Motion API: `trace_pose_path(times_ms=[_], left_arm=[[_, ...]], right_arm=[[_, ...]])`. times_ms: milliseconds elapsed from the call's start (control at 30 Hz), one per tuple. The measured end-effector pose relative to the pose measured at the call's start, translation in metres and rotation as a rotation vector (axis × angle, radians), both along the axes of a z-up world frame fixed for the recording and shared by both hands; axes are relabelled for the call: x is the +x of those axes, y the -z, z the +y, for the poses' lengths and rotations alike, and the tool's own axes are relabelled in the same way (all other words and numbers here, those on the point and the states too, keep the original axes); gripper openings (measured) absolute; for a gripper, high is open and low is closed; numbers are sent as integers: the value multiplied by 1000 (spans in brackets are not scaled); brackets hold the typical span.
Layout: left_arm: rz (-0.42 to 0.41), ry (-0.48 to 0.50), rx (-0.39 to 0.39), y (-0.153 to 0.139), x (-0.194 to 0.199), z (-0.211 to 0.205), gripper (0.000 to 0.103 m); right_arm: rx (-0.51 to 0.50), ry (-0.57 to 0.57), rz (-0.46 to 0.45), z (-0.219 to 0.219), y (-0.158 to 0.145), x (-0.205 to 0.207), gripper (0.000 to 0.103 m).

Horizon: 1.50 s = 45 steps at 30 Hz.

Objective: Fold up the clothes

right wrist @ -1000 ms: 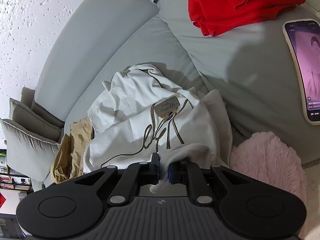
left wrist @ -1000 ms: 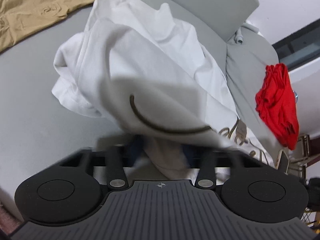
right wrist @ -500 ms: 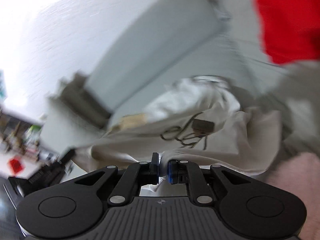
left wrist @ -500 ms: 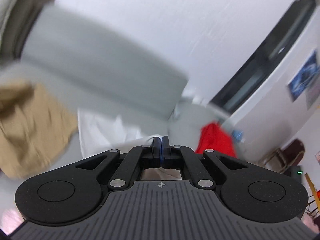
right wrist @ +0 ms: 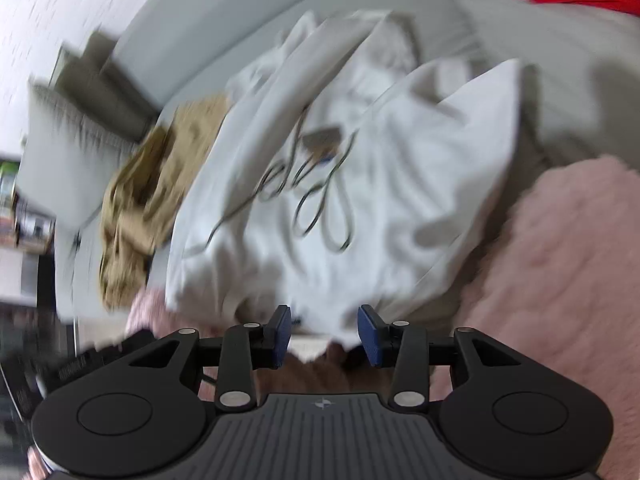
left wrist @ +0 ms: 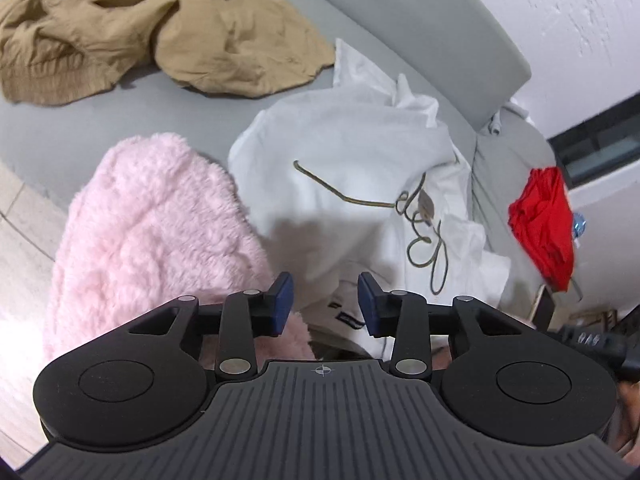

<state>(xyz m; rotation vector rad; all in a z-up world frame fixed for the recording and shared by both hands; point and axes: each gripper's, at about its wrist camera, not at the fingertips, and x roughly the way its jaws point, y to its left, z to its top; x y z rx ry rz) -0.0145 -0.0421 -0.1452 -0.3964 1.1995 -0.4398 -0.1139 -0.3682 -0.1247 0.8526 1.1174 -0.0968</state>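
Both grippers have let go of the white sweatshirt (left wrist: 360, 168): left gripper (left wrist: 325, 305) and right gripper (right wrist: 325, 336) show fingers opening, nothing pinched. Sweatshirt lies crumpled on the grey sofa (left wrist: 72, 136) at frame centre, just ahead of both. Pink fleece (left wrist: 152, 240) overlaps its lower-left edge; tan garment (left wrist: 168, 28) upper left.

Evenly bright, soft shadows beside the white garment (left wrist: 352, 168); left view sharp, right view motion-smeared; fisheye-bent at edges.
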Motion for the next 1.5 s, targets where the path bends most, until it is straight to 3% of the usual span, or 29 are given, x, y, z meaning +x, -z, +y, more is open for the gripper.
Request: trace_pose_path(times_ms=[100, 233, 300, 333, 367, 433, 500, 600, 633, 667, 800, 867, 967, 1033, 1133, 1267, 1500], left_arm=[[-21, 14, 2, -1, 1, -10, 45], [-27, 76, 57, 1, 0, -22, 46], [-19, 91, 70, 5, -1, -26, 47], [-10, 96, 69, 8, -3, -26, 47], [-3, 97, 67, 10, -4, -26, 47], [7, 93, 69, 14, -5, -24, 47], [11, 84, 64, 15, -5, -21, 47], [6, 72, 55, 13, -7, -18, 48], [3, 68, 51, 12, -8, -16, 49], [3, 65, 48, 12, -10, -15, 50], [10, 68, 31, 10, -17, -13, 54], [17, 78, 31, 12, -19, -19, 60], [29, 93, 39, 15, -20, -29, 67], [42, 105, 40, 19, -20, -37, 72], [96, 130, 39, 34, -16, -57, 73], [117, 121, 117, 50, -11, -74, 71], [120, 8, 34, 65, 5, -68, 71]], right_arm=[[17, 64, 4, -3, 8, 2, 44], [-4, 82, 125, 7, 43, 11, 45], [-4, 86, 163, 10, 55, 11, 50], [-2, 96, 180, 11, 61, 9, 57], [3, 119, 186, 12, 68, 6, 62], [16, 165, 175, 13, 79, -1, 63], [43, 226, 111, 10, 89, -7, 63], [52, 273, 42, 8, 92, -8, 44], [43, 270, 45, 8, 91, -7, 20], [26, 256, 39, 8, 88, -7, 5], [13, 287, -112, -3, 42, -17, 5], [-57, 335, -216, -24, -2, -29, 5], [-144, 366, -247, -50, -32, -39, 5], [-194, 378, -232, -61, -37, -41, 5], [-182, 408, -165, -84, -23, -39, 5], [-185, 416, -128, -88, -8, -33, 6], [-151, 436, -104, -97, 14, -34, 6]])
